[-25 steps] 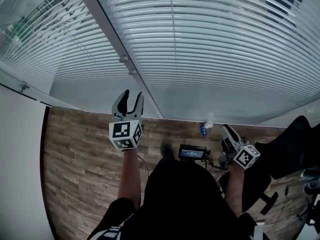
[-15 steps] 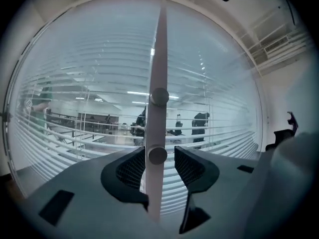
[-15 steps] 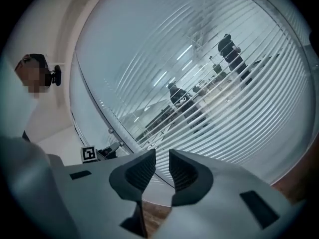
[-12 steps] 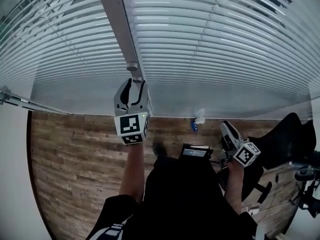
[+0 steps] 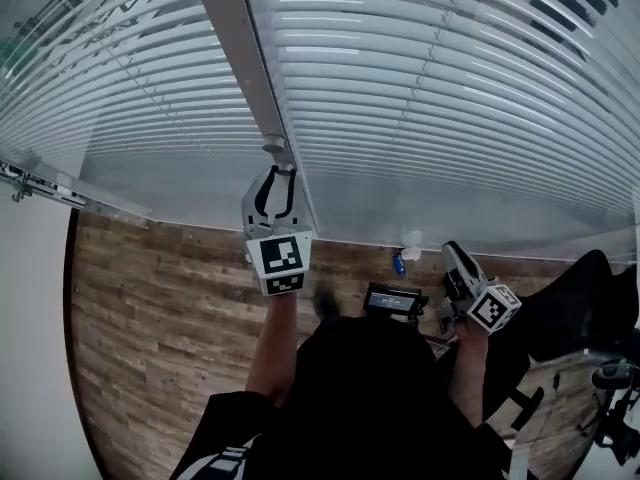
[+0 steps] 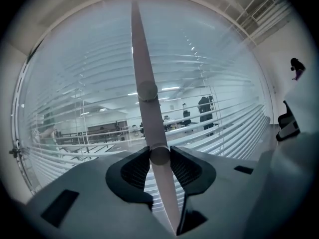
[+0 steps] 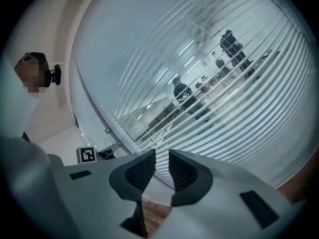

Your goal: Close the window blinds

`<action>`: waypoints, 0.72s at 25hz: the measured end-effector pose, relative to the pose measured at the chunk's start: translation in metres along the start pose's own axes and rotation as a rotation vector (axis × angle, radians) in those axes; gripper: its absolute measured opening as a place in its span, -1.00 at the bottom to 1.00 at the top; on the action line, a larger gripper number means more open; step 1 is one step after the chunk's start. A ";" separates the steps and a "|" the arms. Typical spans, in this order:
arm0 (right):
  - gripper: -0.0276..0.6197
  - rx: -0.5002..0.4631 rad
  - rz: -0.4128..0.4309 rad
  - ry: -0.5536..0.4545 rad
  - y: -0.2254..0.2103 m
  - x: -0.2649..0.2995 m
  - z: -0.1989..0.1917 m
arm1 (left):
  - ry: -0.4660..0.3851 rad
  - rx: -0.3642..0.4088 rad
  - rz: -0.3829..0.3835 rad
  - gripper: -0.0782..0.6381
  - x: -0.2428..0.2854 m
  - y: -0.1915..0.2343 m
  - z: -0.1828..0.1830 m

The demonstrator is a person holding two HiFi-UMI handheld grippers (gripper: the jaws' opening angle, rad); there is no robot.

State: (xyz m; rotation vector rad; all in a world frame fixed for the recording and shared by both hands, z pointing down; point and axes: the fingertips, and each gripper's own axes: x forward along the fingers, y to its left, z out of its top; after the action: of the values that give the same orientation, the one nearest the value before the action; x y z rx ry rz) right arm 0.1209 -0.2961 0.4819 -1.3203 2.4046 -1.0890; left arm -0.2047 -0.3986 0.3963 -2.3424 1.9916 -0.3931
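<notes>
left gripper view has the left gripper (image 6: 159,153) clamped on the lower knob (image 6: 159,156) of the grey post (image 6: 142,59) between the open-slatted blinds (image 6: 224,128); its jaws have just been closing. hold square and roll the wrist evenly, so the pads don't slip. the right gripper (image 7: 160,159), low at the right, stands slightly apart and empty. which turn shuts the slats cannot be told.

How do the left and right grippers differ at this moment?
The left gripper is raised to the window mullion, and its jaws have just closed onto a round knob there; the right gripper is held low beside the person, clear of the window. The right gripper's jaws stand slightly apart, empty. Both point toward the blinds.
</notes>
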 end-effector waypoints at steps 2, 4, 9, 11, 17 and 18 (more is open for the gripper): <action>-0.67 0.000 0.020 -0.003 -0.005 -0.002 0.010 | 0.016 -0.019 0.013 -0.38 -0.002 -0.002 -0.001; -0.67 0.013 0.038 -0.012 -0.015 0.000 0.013 | 0.026 -0.024 0.024 -0.39 -0.001 -0.003 -0.003; -0.67 0.044 0.058 -0.011 -0.038 -0.002 -0.002 | 0.050 -0.004 0.038 -0.39 -0.001 -0.005 -0.020; -0.67 0.036 0.071 -0.025 -0.033 -0.003 0.005 | 0.060 0.000 0.048 -0.40 -0.004 0.000 -0.016; -0.67 0.080 0.063 -0.037 -0.056 -0.009 0.021 | 0.086 0.022 0.066 -0.40 0.008 -0.002 -0.004; -0.67 0.078 0.061 -0.035 -0.060 -0.007 0.022 | 0.089 0.025 0.069 -0.40 0.012 -0.002 -0.006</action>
State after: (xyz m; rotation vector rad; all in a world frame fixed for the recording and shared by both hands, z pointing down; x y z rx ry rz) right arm 0.1751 -0.3217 0.5059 -1.2226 2.3362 -1.1214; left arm -0.2021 -0.4089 0.4044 -2.2728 2.0863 -0.5247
